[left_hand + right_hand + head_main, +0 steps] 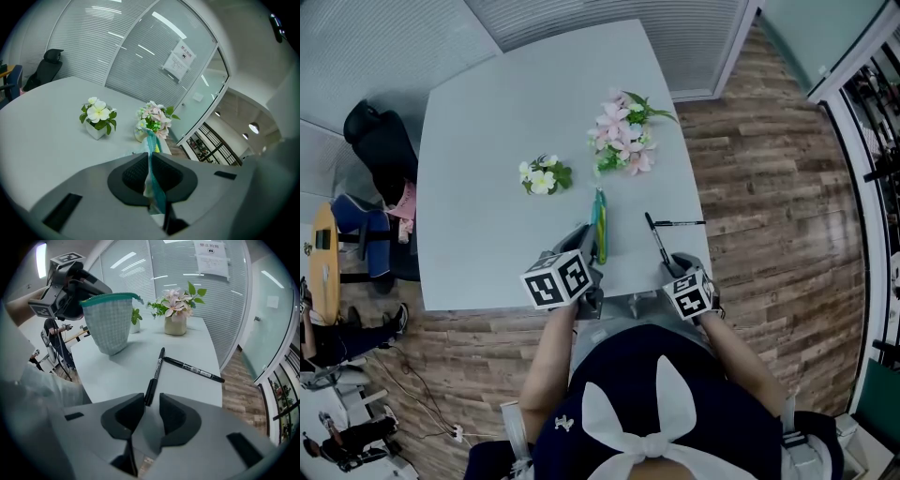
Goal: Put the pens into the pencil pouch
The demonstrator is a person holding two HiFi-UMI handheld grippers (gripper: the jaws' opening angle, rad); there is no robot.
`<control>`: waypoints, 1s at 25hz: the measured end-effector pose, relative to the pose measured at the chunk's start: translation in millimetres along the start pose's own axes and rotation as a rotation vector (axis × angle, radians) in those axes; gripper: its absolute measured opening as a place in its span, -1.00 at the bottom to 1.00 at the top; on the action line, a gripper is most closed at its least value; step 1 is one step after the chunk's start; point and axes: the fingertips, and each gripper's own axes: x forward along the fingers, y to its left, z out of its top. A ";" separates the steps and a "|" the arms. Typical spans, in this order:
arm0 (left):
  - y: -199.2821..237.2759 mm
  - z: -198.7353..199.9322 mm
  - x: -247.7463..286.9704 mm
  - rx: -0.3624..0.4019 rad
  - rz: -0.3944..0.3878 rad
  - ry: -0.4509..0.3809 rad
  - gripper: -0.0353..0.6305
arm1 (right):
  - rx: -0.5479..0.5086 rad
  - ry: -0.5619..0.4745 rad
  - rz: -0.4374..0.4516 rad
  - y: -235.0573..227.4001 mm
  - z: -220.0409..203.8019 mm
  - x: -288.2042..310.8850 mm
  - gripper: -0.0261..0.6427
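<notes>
Your right gripper [151, 404] points down at the worktop [117, 376]. Its jaws stand partly apart and hold nothing. The near end of the first pen [155, 373] lies between the jaw tips, closer to the left jaw, and I see no pad pressing on it. From there the pen runs straight ahead, away from the gripper.

At its far tip a second pen [194, 370] begins and runs off to the right of the gripper. The two tips are touching or almost touching; I cannot tell which.

I judge both pens to be light and stiff, with a smooth round barrel. Such a pen can roll on the worktop or slide out of the pads. Take it across the barrel, a little further in from the end, so that it does not swing when you lift it.

Further ahead and to the left of the right gripper, your left gripper [151, 161] is closed tight on the zip edge of the pencil pouch [110, 324]. The pouch hangs below it with the mouth open and the bottom at the worktop. It is soft cloth held at one place only, so I expect the mouth to sag or close easily.

Beyond the pouch stand the pink flowers [177, 310] and the white flowers [97, 117].
</notes>
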 end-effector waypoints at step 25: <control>3.4 -0.7 2.3 -0.005 -0.004 -0.005 -0.77 | 0.001 -0.139 -0.032 -7.6 53.9 -37.1 -0.76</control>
